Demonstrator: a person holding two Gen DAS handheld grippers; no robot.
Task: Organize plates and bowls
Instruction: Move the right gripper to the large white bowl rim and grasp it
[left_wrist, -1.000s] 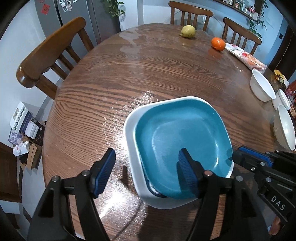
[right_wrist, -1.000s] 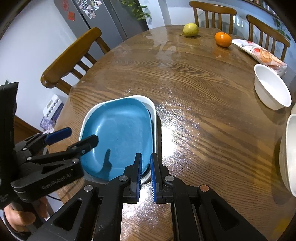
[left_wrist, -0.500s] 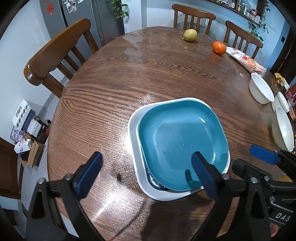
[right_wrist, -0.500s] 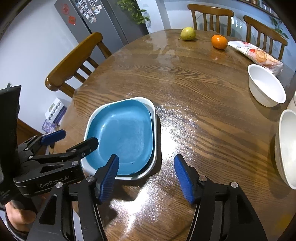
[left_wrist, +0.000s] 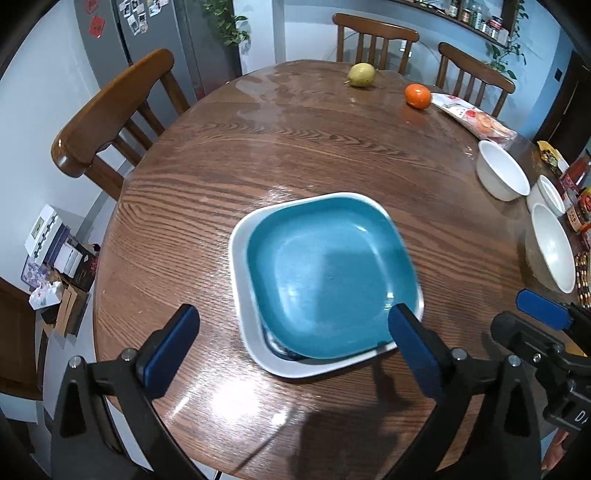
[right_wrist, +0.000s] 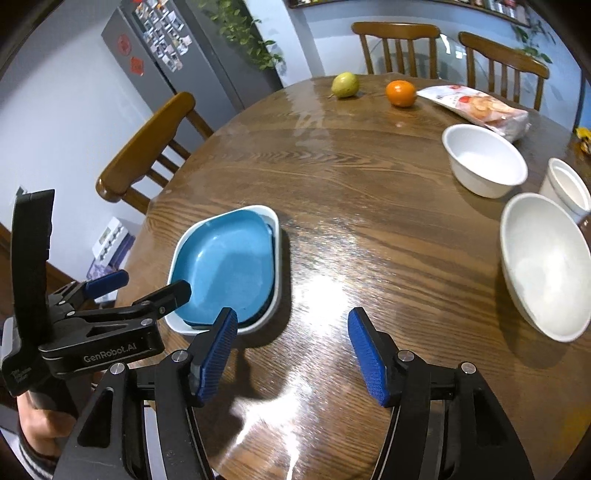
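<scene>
A blue square plate (left_wrist: 332, 277) lies nested in a white square plate (left_wrist: 240, 266) near the table's front edge. My left gripper (left_wrist: 291, 350) hovers over the stack's near side, wide open, its pads touching nothing. In the right wrist view the blue plate (right_wrist: 225, 266) and white plate (right_wrist: 277, 295) lie to the left. My right gripper (right_wrist: 291, 354) stands open over bare wood beside them, holding nothing. Two white bowls (right_wrist: 484, 158) (right_wrist: 546, 266) and a small white cup (right_wrist: 569, 184) sit at the right.
The round wooden table (left_wrist: 295, 147) carries a pear (left_wrist: 361, 74), an orange (left_wrist: 417, 95) and a snack packet (left_wrist: 476, 120) at the far side. Wooden chairs (left_wrist: 110, 114) ring it. Jars and packets crowd the right edge. A hand (right_wrist: 40, 421) holds the left gripper (right_wrist: 144, 288).
Both grippers have opened and drawn back and up from the plate stack. The right one, shut at the stack's rim before, now stands off to its right. The plates stay put.
</scene>
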